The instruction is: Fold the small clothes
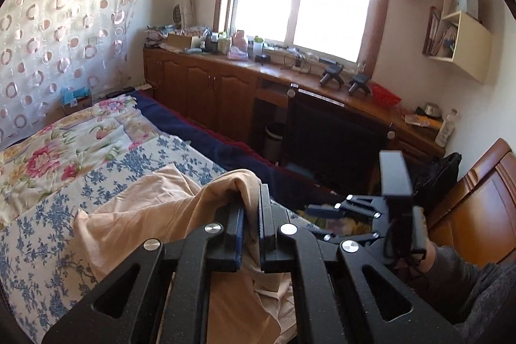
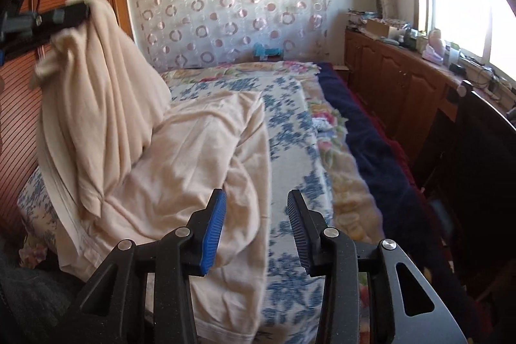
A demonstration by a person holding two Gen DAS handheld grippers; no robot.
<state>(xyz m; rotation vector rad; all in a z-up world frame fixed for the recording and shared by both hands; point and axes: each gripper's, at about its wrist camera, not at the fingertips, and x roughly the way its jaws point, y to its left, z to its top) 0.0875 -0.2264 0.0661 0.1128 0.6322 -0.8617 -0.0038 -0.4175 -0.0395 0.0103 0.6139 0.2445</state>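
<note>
- Left gripper point(image 1: 251, 202) is pinched tight on a fold of the peach garment point(image 2: 180, 150), holding that end up off the bed, so the cloth hangs down at near left.
- Right gripper point(image 2: 256, 208) is spread wide with nothing in it, hovering over the garment's near edge.
- Rest of the garment lies rumpled on the blue floral sheet point(image 2: 290, 131).
- Far behind, a circle-patterned curtain point(image 2: 225, 5) covers the wall.

One peach garment point(image 2: 180, 150), two grippers point(image 1: 250, 215) point(image 2: 254, 224), one bed point(image 2: 290, 131), two spare grippers on the desk point(image 1: 345, 79).
</note>
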